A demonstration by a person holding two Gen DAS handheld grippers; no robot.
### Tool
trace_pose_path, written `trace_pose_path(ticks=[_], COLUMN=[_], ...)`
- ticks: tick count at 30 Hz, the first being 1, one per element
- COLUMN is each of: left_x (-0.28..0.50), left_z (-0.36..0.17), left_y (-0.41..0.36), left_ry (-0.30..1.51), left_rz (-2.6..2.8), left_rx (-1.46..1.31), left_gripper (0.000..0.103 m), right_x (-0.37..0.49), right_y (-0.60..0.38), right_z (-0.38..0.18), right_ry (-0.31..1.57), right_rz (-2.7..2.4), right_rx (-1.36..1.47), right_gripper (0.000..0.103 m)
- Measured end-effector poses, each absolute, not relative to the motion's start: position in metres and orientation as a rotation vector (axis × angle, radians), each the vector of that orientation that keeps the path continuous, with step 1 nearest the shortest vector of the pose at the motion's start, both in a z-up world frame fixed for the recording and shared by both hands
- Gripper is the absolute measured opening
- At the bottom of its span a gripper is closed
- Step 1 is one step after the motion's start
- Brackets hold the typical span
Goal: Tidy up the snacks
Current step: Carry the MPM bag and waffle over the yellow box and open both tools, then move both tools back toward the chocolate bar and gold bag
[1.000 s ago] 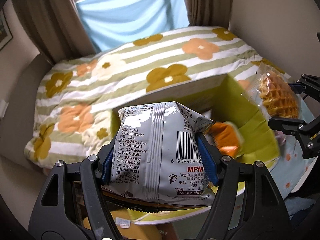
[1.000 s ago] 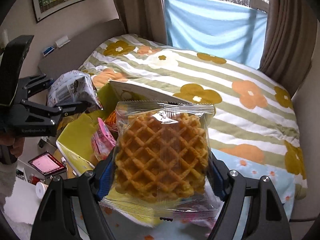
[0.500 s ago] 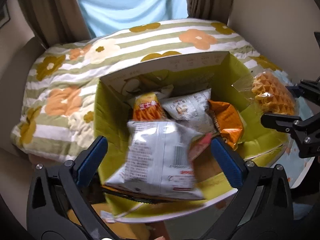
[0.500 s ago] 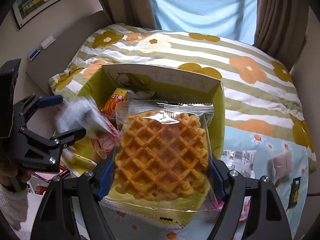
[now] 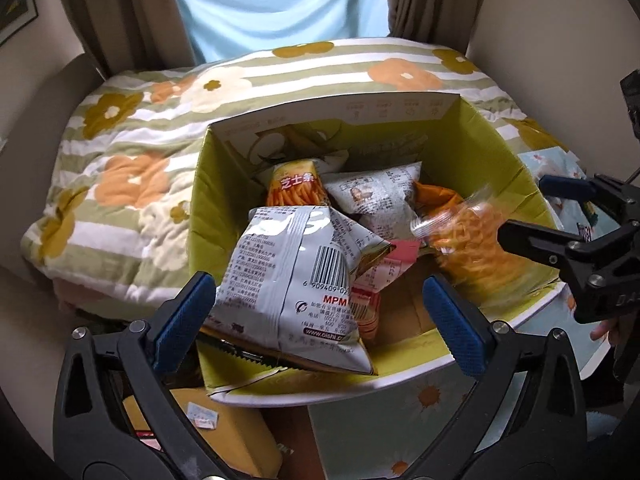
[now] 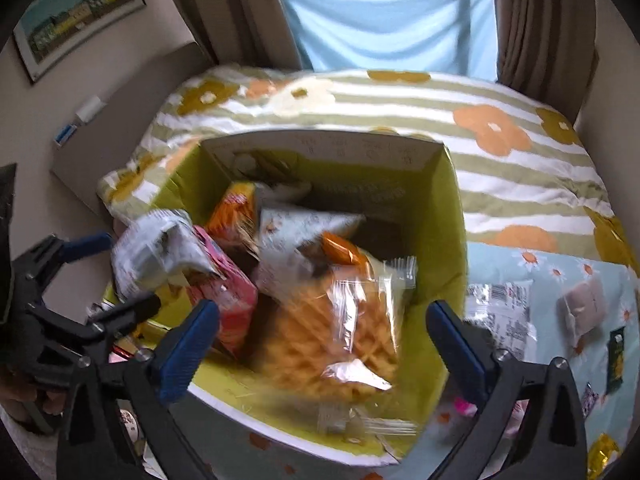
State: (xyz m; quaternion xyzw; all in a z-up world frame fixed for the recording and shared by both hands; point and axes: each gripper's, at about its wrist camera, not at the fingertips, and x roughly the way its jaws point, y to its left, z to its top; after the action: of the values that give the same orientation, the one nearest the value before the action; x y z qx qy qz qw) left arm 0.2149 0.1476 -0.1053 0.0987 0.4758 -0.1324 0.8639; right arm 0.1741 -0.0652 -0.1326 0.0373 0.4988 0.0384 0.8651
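While both grippers hang over the box (image 5: 496,152), the left gripper (image 5: 320,320) stands wide, pads clear of the silver bag (image 5: 296,276), which leans on the near wall inside. Right gripper (image 6: 322,338) is opening too, nothing pinched; the waffle pack (image 6: 340,328) lies blurred between its fingers, down in the box. Left view reads the barcode and the cheese-stick pack (image 5: 294,188) at twelve o'clock. Only the right view catches loose packets (image 6: 500,312) on the blue cloth (image 6: 560,268) at three o'clock, and a framed picture (image 6: 76,20) at ten.
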Motion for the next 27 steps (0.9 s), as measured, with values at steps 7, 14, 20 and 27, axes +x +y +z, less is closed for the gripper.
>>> trace_pose_path(ticks=[7,14,20,27], left_x=[0.208,0.203,0.199,0.192], left_z=[-0.103,-0.089,-0.08,-0.069], left_y=[0.144,0.131,0.117,0.085], left_ry=[0.991,0.96,0.929,0.888], left_rz=[-0.277,-0.288,-0.288,-0.331], left_rx=[0.214,0.21,0.212,0.222], left_gripper=[0.103,0.103,0.103,0.103], right_x=[0.168,0.158,0.141,0.115], right_y=[-0.065,-0.076,-0.087,-0.108], right_z=[-0.126,-0.105,-0.082,-0.057], right_ry=[1.048,1.003,0.946,0.897], right_rz=[0.079,0.038,-0.015,-0.116], right_rx=[0.046,0.059,0.043,0.048], right_gripper=[0.103,0.103,0.103,0.103])
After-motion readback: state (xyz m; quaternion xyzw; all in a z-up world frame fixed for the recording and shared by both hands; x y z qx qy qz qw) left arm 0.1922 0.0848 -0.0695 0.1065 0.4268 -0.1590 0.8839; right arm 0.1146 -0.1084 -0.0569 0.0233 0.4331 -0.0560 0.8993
